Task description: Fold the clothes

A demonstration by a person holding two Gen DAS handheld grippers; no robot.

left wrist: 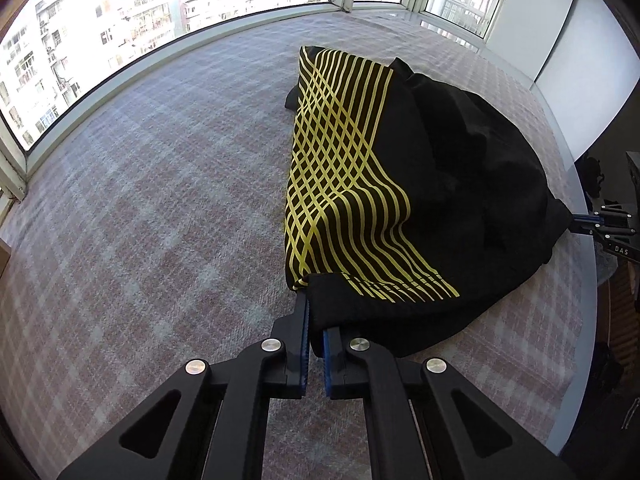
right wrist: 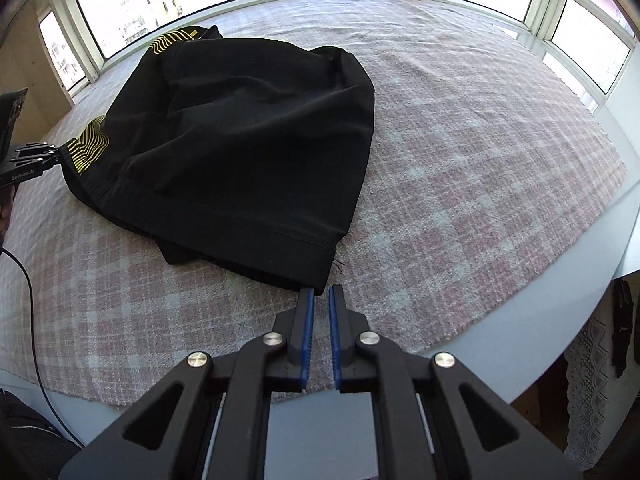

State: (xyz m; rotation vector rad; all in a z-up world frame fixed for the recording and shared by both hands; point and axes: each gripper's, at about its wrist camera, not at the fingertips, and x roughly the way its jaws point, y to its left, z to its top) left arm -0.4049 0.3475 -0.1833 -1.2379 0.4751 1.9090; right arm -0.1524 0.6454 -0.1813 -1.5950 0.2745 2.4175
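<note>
A black garment with yellow crossing stripes (left wrist: 360,184) lies bunched on the plaid cloth; it also shows in the right wrist view (right wrist: 248,148). My left gripper (left wrist: 316,316) is shut on its near corner, by the striped part. My right gripper (right wrist: 321,294) has its blue pads nearly closed at the garment's hem corner (right wrist: 316,280); in the left wrist view the right gripper (left wrist: 576,224) pinches the garment's far right corner. The left gripper (right wrist: 60,156) shows at the left edge of the right wrist view, holding the striped corner.
A pink and grey plaid cloth (left wrist: 160,200) covers a pale round table (right wrist: 624,248). Windows (left wrist: 120,20) ring the far side. A black cable (right wrist: 32,300) hangs at the left. A lace cloth (right wrist: 592,380) hangs lower right.
</note>
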